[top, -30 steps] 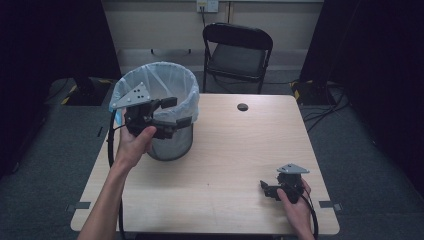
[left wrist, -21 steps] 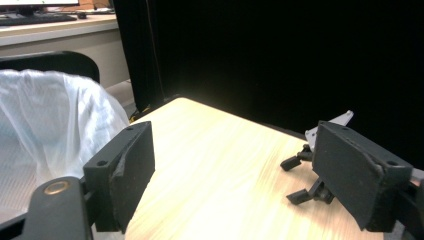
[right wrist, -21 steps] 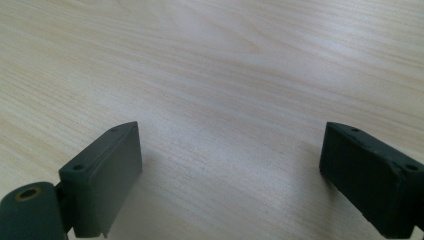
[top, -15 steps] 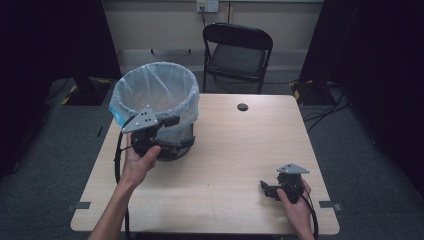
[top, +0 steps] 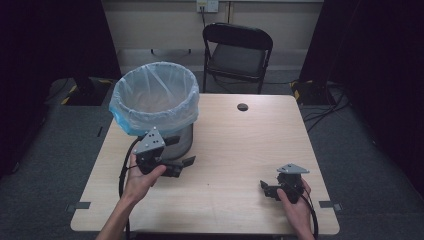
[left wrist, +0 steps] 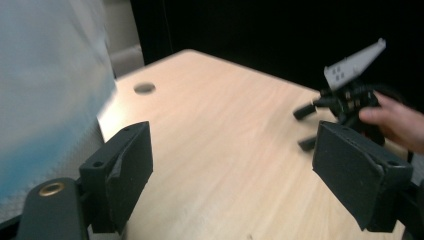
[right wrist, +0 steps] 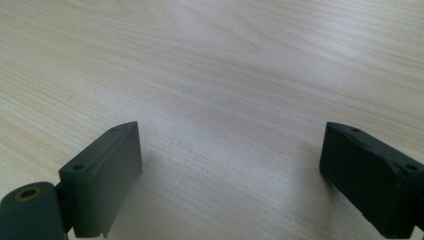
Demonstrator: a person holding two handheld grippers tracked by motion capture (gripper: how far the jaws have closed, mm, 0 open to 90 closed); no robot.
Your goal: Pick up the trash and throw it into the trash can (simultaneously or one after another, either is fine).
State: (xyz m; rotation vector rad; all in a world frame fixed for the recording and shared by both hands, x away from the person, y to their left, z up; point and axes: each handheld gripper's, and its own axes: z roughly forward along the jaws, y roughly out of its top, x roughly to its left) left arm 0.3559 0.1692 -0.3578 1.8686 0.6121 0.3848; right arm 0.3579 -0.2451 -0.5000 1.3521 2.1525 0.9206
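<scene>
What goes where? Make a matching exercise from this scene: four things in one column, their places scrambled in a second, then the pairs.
Things
1. bin
2. chair
3. left gripper
4. right gripper

Places
A. on the floor beyond the table's far edge
B. near the table's front right corner, jaws open
C. on the table's far left part, lined with a bag
D. just in front of the bin, jaws open

Pairs: 1-C, 2-A, 3-D, 4-B
</scene>
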